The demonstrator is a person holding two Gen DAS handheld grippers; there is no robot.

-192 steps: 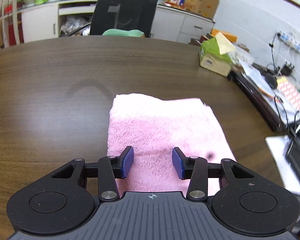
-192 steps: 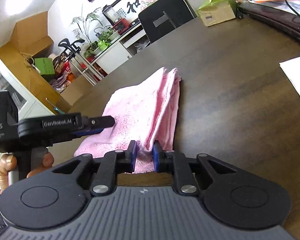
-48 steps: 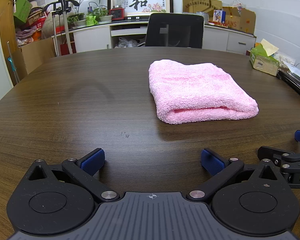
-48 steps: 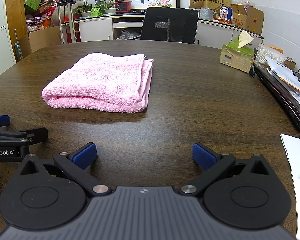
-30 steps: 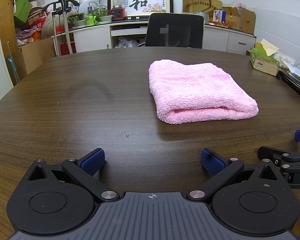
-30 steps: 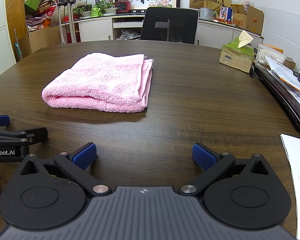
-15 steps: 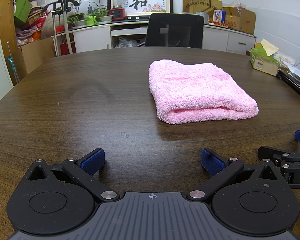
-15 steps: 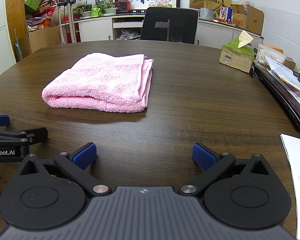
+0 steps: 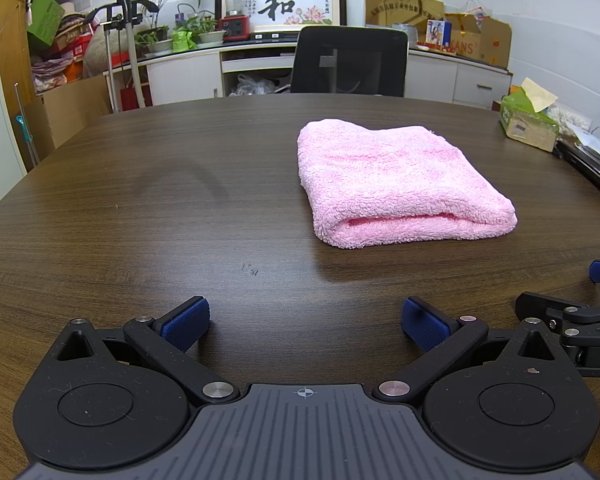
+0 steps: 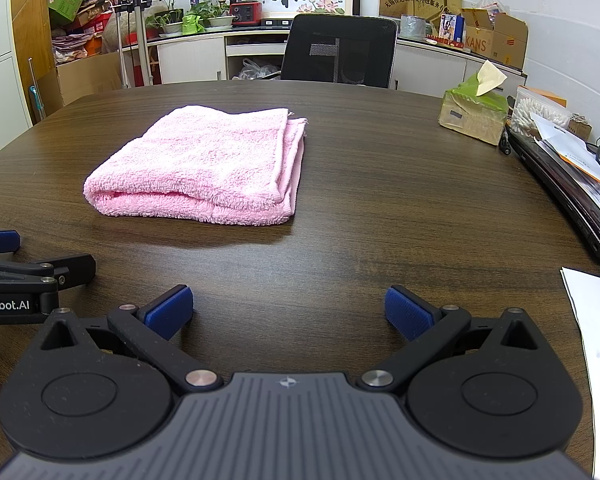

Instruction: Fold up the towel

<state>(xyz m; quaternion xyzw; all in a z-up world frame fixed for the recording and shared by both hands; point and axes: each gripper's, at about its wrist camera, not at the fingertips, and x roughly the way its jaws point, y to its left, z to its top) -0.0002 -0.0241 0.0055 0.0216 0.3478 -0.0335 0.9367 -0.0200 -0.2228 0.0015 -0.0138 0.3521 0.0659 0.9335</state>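
A pink towel [image 9: 396, 180] lies folded into a thick rectangle on the dark wooden table [image 9: 180, 208], its rolled fold facing me. The same towel [image 10: 208, 168] shows in the right wrist view, layered hems on its right side. My left gripper [image 9: 305, 325] sits open near the table's front edge, well short of the towel, nothing between its blue pads [image 9: 186, 322]. My right gripper [image 10: 289, 312] is open too, empty, beside the left one. Each gripper's side pokes into the other's view.
A green tissue box [image 10: 474, 114] stands at the right of the table. A dark laptop with papers [image 10: 568, 184] lines the right edge, and white paper [image 10: 596, 320] lies near the front right. A black office chair [image 9: 348, 62] sits behind the far edge.
Since 6.4 s ago both grippers let go of the towel, opened wide and drew back to the front edge. Over the last second nothing has moved.
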